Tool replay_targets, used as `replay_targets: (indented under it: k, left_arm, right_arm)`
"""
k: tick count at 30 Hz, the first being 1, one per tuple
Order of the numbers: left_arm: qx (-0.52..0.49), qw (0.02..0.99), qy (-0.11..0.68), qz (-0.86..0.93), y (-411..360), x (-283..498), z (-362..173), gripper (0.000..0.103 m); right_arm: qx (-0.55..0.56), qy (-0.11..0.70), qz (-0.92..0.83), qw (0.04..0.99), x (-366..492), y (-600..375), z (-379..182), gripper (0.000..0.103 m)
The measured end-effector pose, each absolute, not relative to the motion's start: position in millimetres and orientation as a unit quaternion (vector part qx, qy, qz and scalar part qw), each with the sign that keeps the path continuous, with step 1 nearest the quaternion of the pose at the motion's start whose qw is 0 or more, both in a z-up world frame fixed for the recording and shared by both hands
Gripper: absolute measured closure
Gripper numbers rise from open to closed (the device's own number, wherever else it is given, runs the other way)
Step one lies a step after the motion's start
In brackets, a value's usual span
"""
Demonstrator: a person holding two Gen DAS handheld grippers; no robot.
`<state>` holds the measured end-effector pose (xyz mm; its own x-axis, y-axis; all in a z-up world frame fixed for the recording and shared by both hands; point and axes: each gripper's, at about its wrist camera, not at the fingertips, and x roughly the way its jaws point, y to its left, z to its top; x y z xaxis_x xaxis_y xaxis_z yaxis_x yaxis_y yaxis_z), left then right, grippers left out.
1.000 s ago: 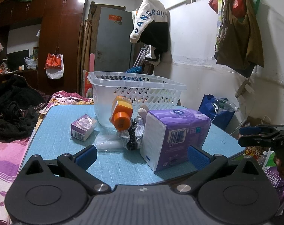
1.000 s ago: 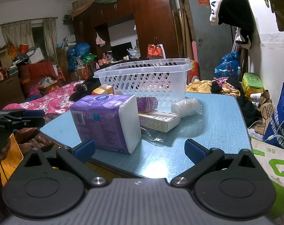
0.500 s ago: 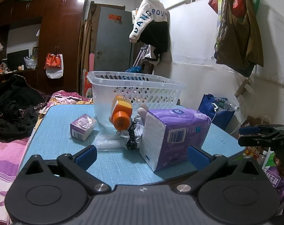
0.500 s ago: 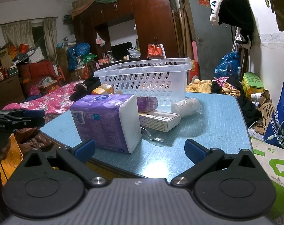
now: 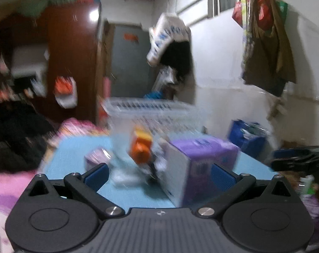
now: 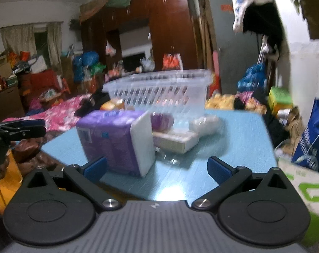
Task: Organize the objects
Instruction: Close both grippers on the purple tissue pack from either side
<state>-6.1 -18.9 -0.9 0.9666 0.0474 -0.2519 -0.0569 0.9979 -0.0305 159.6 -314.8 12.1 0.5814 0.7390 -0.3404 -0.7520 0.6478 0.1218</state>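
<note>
A white plastic basket (image 5: 151, 113) (image 6: 159, 90) stands at the back of the blue table (image 5: 75, 154) (image 6: 239, 139). In front of it lie a purple tissue pack (image 5: 201, 162) (image 6: 115, 139), an orange-capped bottle (image 5: 140, 149), a small purple box (image 5: 96, 158), a flat carton (image 6: 176, 141) and a white wrapped roll (image 6: 205, 124). My left gripper (image 5: 159, 175) is open and empty, near the table's front edge. My right gripper (image 6: 157, 168) is open and empty, just short of the tissue pack. Both views are blurred.
A pink bed (image 6: 54, 111) lies left of the table. A blue bag (image 5: 245, 137) sits on the floor to the right, with bags (image 5: 267, 48) hanging on the wall above. A dark wardrobe (image 6: 159, 31) stands behind. The other gripper shows at each view's edge (image 5: 296, 158) (image 6: 16, 128).
Both grippers have started moving, blurring both views. The objects sit closer and lower in frame. Both stay open and empty.
</note>
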Motion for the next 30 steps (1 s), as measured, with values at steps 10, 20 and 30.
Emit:
replay_targets:
  k: [10, 20, 30]
  left_arm:
    - [0.003, 0.992, 0.123, 0.017, -23.1, 4.4, -9.3, 0.0]
    - [0.033, 0.991, 0.124, -0.022, -40.2, 29.6, -39.0, 0.022]
    - [0.048, 0.99, 0.116, -0.071, -51.1, 42.8, -54.0, 0.056]
  right_arm:
    - [0.017, 0.122, 0.441, 0.889, 158.0, -307.9, 5.2, 0.0]
    - [-0.03, 0.132, 0.494, 0.859, 167.0, -274.2, -23.1, 0.006]
    - [-0.046, 0.116, 0.522, 0.844, 170.8, -266.8, -35.5, 0.035]
